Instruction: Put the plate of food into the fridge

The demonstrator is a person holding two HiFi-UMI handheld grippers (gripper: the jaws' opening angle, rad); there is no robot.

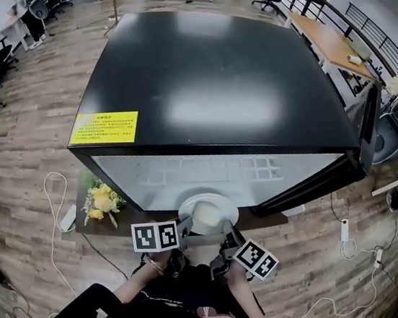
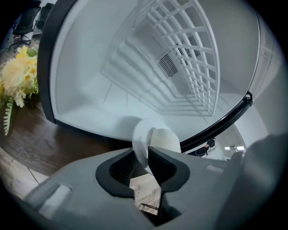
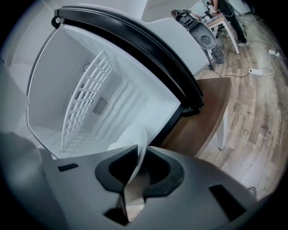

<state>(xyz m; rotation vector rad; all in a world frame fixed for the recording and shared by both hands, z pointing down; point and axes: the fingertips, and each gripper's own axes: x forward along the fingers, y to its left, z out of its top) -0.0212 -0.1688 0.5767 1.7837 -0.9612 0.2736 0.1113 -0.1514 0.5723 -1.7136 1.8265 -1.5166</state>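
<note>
plate (image 1: 186, 206) rim between left fingers (image 2: 165, 165), right fingers (image 3: 158, 173)

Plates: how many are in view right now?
1. The white plate is at the open fridge's mouth, its rim clamped by the left tongs and right tongs. No others visible.

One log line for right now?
plate: at open fridge front | left gripper: gripping plate rim | right gripper: gripping plate rim
</note>
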